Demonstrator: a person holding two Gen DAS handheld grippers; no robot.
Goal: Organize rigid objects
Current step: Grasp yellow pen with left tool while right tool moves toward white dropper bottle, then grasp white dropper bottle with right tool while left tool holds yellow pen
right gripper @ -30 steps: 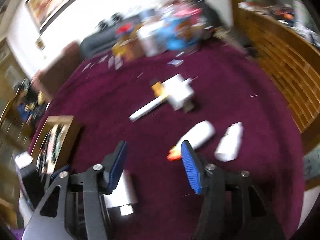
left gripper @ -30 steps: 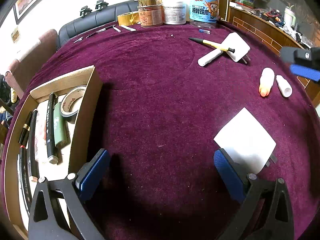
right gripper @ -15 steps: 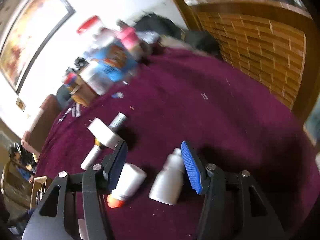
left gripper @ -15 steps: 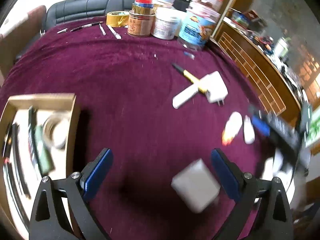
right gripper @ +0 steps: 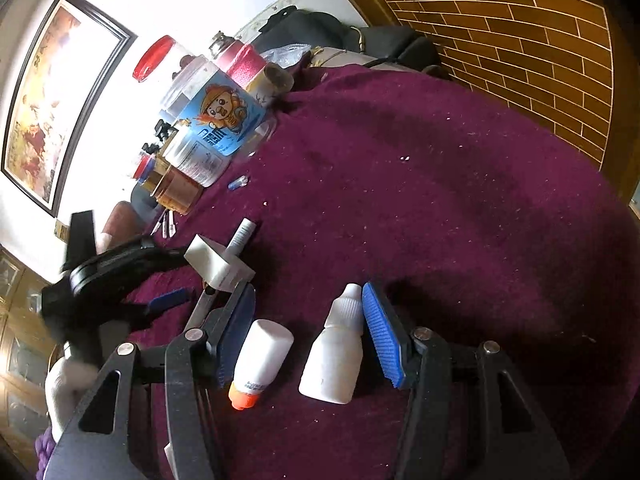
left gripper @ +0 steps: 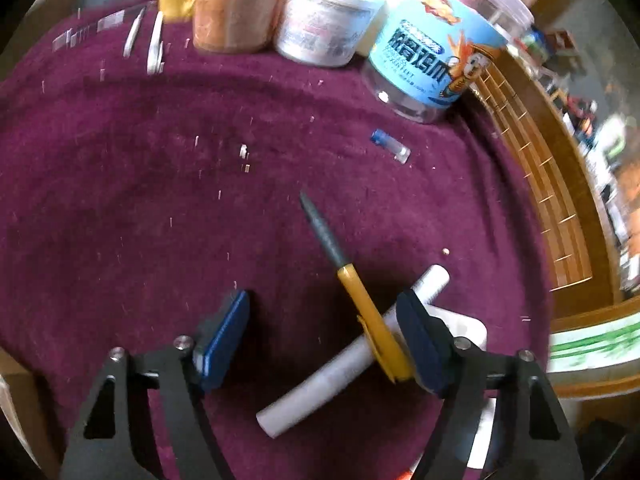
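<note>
Over the purple cloth, my left gripper (left gripper: 322,340) has its jaws closing. A yellow pen with a dark tip (left gripper: 362,312) lies across a white tube (left gripper: 320,380) between them, close to the right pad; the left pad is clear of both. A white plug adapter (left gripper: 466,326) sits behind the right finger. My right gripper (right gripper: 310,336) stands open low over the cloth. Two bottles lie between its pads: a white one with an orange cap (right gripper: 260,360) and a white dropper bottle (right gripper: 336,356).
At the back stand a blue-labelled jar (left gripper: 432,64), a white tub (left gripper: 324,20) and an orange jar (left gripper: 236,12). A small blue-capped vial (left gripper: 390,146) lies loose near them. Thin pens (left gripper: 154,48) lie far left. A wooden brick-patterned wall (right gripper: 540,60) borders the table.
The left gripper swept from beside the cardboard box across the cloth to the pen and tube, and its jaws narrowed. The right gripper rolled and sank until it straddled the two bottles.
</note>
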